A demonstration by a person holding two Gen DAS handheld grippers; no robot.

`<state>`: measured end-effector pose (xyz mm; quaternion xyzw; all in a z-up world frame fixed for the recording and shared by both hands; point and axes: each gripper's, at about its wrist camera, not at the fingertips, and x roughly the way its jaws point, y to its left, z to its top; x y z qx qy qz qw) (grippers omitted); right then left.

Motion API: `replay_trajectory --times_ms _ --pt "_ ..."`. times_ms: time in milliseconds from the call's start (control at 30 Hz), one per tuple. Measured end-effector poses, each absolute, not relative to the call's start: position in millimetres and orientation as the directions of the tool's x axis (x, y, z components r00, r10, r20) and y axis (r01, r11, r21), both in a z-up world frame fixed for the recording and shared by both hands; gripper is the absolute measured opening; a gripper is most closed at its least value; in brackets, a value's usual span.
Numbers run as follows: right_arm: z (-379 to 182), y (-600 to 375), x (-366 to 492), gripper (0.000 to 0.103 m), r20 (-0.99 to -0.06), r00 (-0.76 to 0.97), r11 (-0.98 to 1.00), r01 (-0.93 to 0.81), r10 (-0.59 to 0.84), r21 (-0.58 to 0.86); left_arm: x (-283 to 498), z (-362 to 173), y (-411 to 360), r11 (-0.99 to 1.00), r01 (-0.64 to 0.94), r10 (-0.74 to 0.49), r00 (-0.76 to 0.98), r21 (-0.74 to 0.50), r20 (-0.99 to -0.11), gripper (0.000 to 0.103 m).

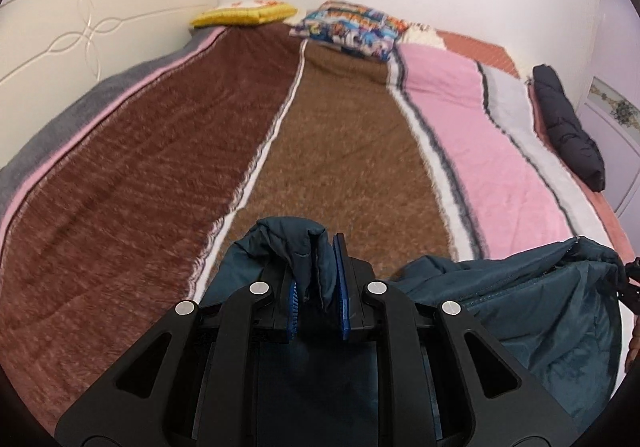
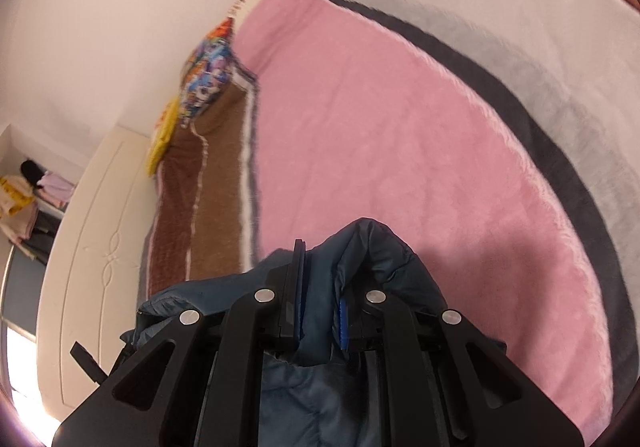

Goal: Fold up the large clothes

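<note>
A padded teal jacket (image 1: pixel 520 287) hangs bunched between both grippers above the bed. In the left wrist view my left gripper (image 1: pixel 316 267) is shut on a thick fold of it, and the fabric bulges up over the blue pads (image 1: pixel 341 287). The rest of the jacket trails off to the right. In the right wrist view my right gripper (image 2: pixel 320 287) is shut on another fold of the jacket (image 2: pixel 380 247), which humps over the right finger and hides its tip. More jacket sags below and to the left of that gripper.
The bed is covered by a striped blanket (image 1: pixel 340 135) in brown, pink, white and grey. A yellow pillow (image 1: pixel 244 13) and a patterned pillow (image 1: pixel 352 27) lie at the far end. A dark folded garment (image 1: pixel 568 127) lies at the right edge. A cream headboard (image 1: pixel 80 27) stands on the left.
</note>
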<state>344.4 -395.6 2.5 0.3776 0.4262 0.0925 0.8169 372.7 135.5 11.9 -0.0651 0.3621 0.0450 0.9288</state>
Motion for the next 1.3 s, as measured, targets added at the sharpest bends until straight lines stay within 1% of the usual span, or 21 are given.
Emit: replay_trajectory --times_ms 100,133,200,267,300,333,367,400,433,467,533,700,833,900,1000,1033,1200,1300 --pt "-19 -396 359 0.015 -0.677 0.557 0.682 0.248 0.480 0.688 385 -4 136 0.986 -0.138 0.027 0.692 -0.096 -0.722 0.028" --pt "-26 -397 364 0.018 -0.684 0.539 0.666 0.274 0.491 0.694 387 -7 137 0.985 -0.140 0.020 0.682 -0.104 -0.731 0.029" --pt "-35 -399 367 0.020 -0.673 0.543 0.635 0.296 0.503 0.713 391 -12 139 0.983 -0.149 0.019 0.669 -0.109 -0.743 0.030" --pt "-37 -396 369 0.024 -0.671 0.543 0.646 0.278 0.505 0.711 393 -12 146 0.973 -0.164 -0.015 0.657 -0.163 -0.754 0.033" --pt "-37 -396 368 0.026 -0.665 0.545 0.644 0.271 0.510 0.716 392 -11 150 0.965 -0.169 -0.040 0.664 -0.202 -0.747 0.036" --pt "-36 -398 365 0.033 -0.647 0.553 0.627 0.262 0.525 0.733 388 -7 159 0.943 -0.175 -0.090 0.684 -0.283 -0.724 0.045" --pt "-35 -404 364 0.044 -0.603 0.567 0.577 0.254 0.561 0.776 387 -5 166 0.923 -0.180 -0.126 0.695 -0.341 -0.708 0.050" --pt "-36 -408 363 0.053 -0.555 0.583 0.519 0.250 0.593 0.817 386 -1 175 0.892 -0.194 -0.161 0.708 -0.409 -0.687 0.057" --pt "-36 -417 359 0.072 -0.478 0.615 0.423 0.246 0.628 0.872 384 3 183 0.869 -0.215 -0.166 0.723 -0.446 -0.670 0.058" --pt "-33 -421 356 0.084 -0.437 0.644 0.374 0.243 0.628 0.895 380 11 191 0.850 -0.227 -0.161 0.748 -0.476 -0.644 0.058" --pt "-20 -432 349 0.084 -0.393 0.696 0.344 0.218 0.601 0.913 376 20 195 0.855 -0.230 -0.141 0.760 -0.465 -0.635 0.058" --pt "6 -438 332 0.084 -0.499 0.684 0.529 0.192 0.532 0.827 354 33 187 0.928 -0.160 -0.112 0.741 -0.337 -0.662 0.058" --pt "9 -444 303 0.084 -0.573 0.656 0.627 0.189 0.492 0.755 325 26 188 0.952 -0.127 -0.111 0.704 -0.278 -0.701 0.058" --pt "4 -446 288 0.084 -0.613 0.638 0.665 0.203 0.467 0.718 307 24 194 0.953 -0.125 -0.119 0.683 -0.276 -0.720 0.058" --pt "-5 -449 258 0.084 -0.644 0.614 0.681 0.225 0.457 0.697 274 22 201 0.950 -0.130 -0.128 0.667 -0.283 -0.734 0.058" --pt "-6 -452 241 0.084 -0.650 0.611 0.686 0.227 0.453 0.691 263 22 204 0.948 -0.130 -0.133 0.664 -0.289 -0.736 0.059" --pt "-7 -459 169 0.084 -0.637 0.631 0.684 0.223 0.443 0.695 189 18 217 0.935 -0.151 -0.147 0.656 -0.320 -0.740 0.067" --pt "-13 -458 125 0.084 -0.622 0.628 0.655 0.226 0.468 0.721 148 9 224 0.912 -0.182 -0.169 0.649 -0.367 -0.742 0.068"
